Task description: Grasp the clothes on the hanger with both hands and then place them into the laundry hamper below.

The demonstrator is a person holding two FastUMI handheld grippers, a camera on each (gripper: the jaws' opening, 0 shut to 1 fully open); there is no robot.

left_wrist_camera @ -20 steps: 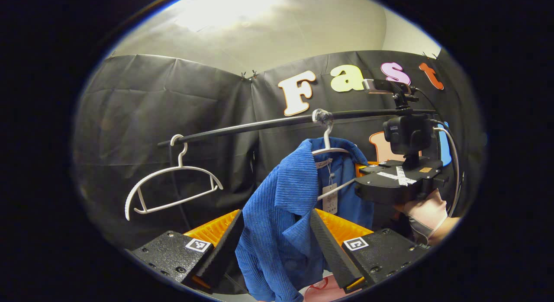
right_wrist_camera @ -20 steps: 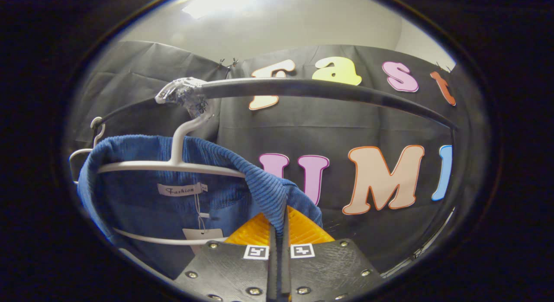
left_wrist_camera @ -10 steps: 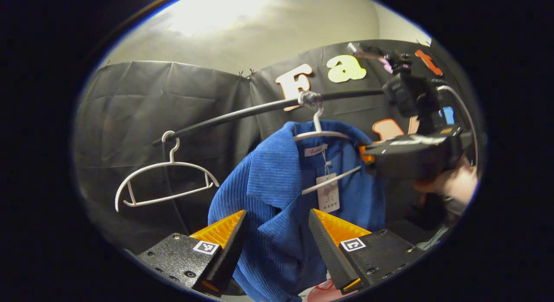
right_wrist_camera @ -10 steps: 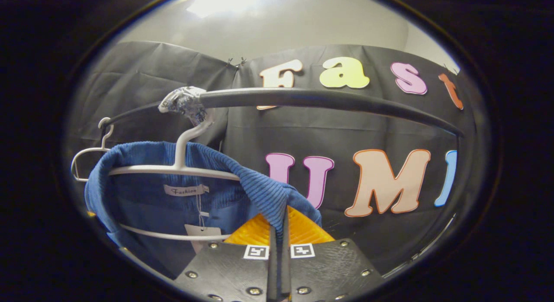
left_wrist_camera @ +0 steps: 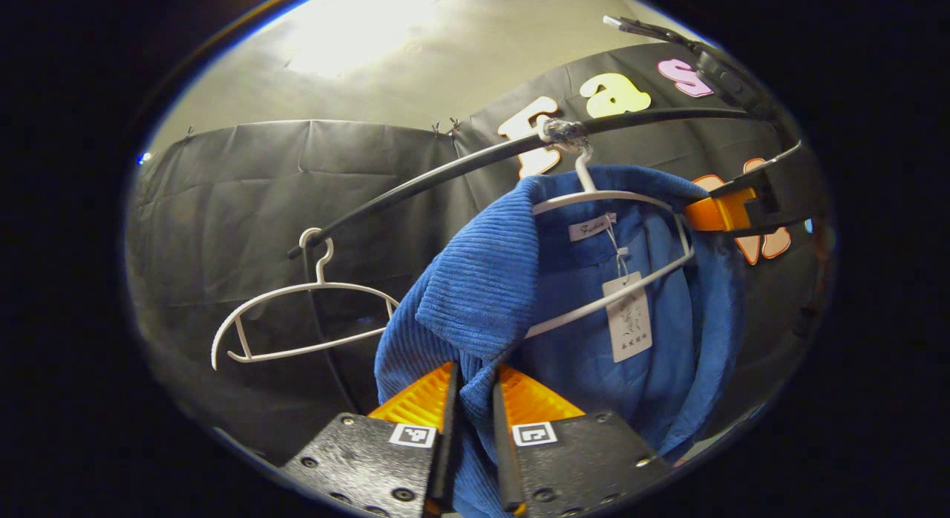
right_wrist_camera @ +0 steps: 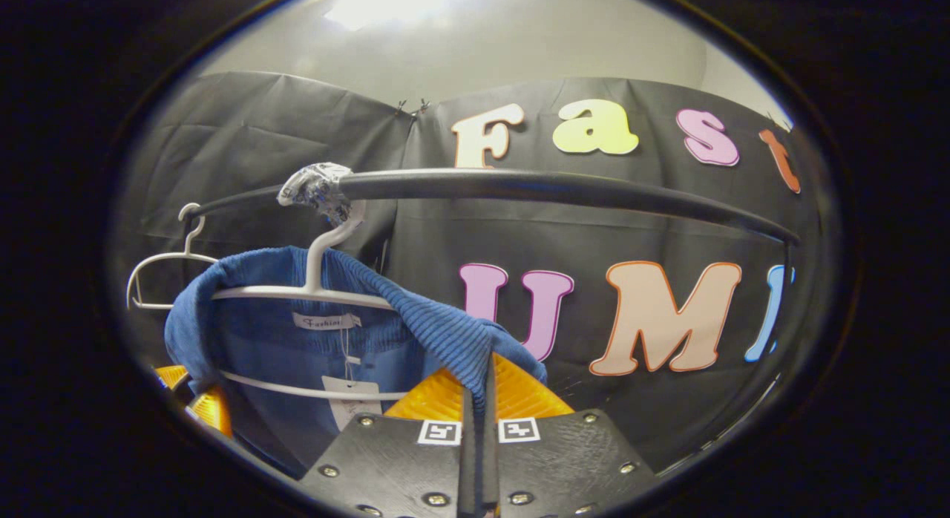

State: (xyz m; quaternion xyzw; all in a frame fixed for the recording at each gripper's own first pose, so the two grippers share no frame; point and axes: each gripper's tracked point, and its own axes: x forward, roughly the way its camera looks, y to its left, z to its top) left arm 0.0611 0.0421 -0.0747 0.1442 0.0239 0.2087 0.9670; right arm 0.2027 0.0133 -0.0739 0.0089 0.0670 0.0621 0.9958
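Corduroy of the blue jacket (left_wrist_camera: 475,303) sat pinched between the fingers of my left gripper (left_wrist_camera: 472,399), which a second earlier had stood wide apart around that hanging front edge. My right gripper (right_wrist_camera: 479,399) stayed clamped on the jacket's other shoulder. The jacket still hung on its white hanger (left_wrist_camera: 594,199) from the black rail (left_wrist_camera: 445,173), beside an empty hanger (left_wrist_camera: 304,310) on that rail.
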